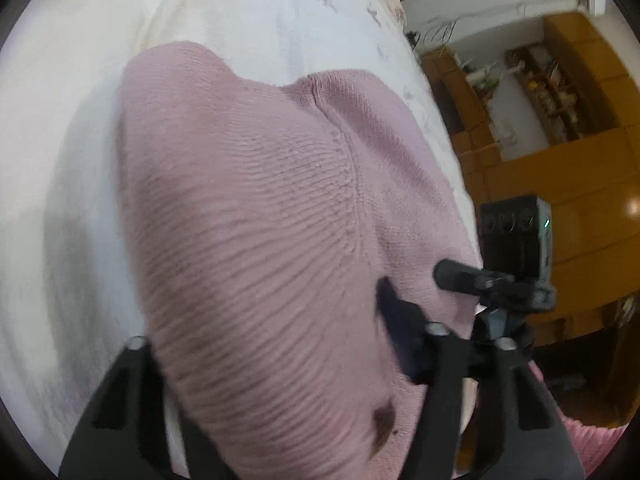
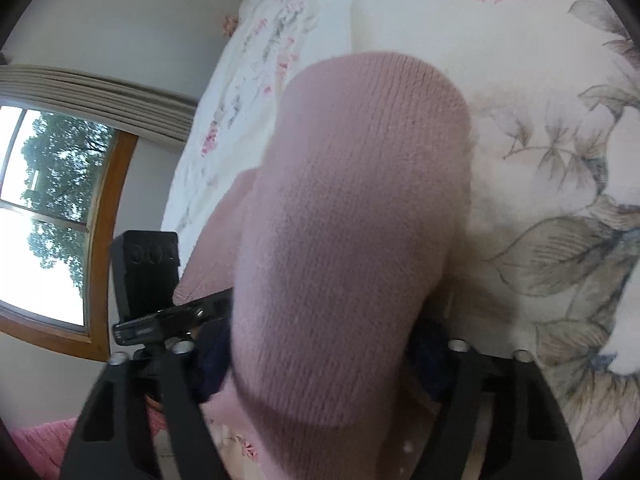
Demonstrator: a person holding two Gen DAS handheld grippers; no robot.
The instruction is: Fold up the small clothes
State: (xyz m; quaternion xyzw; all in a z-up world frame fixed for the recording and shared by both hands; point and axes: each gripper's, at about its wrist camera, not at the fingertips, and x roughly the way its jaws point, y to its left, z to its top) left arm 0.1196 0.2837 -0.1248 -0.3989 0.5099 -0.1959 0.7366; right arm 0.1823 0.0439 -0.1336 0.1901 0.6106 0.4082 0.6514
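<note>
1. Left gripper [image 1: 276, 364]: pink knit fabric fills the gap betw. its black fingers [image 1: 394, 312] and drapes over them; the jaws clamp a fold of it. Fingertips mostly buried under the cloth.
2. Right gripper [image 2: 320, 356]: same story. Fabric is bunched betw. its two black arms, jaws closed on the knit, tips hidden by it.
3. Pink knit garment [image 1: 248, 184]: dusty-pink, fine ribbed knit w/ horizontal rows. In the left wrist view a raised seam curves down across it, and a small dark spot shows near the bottom. It bulges up toward the lens, lifted at the gripped end; the far end reaches the bedspread.
4. In the right wrist view the garment [image 2: 352, 208] reads as a rounded, tube-like fold w/ a smooth closed far end. A second pink layer lies behind it to the left.
5. Each view shows the other gripper's black camera block just beside the cloth: right side in the left view, left side in the right view.
6. Bedspread [image 1: 248, 12]: white w/ pink flowers and grey-green leaves. Garment sits over its middle, nearer the side edge that borders the room.
7. Beyond the bed edge: orange-brown wooden cabinets [image 1: 560, 184] w/ cluttered shelves in the left view; wood-framed window [image 2: 60, 216] w/ trees outside in the right view.
8. Brighter pink knit shows at the bottom corners of both views; cannot tell what it is.
</note>
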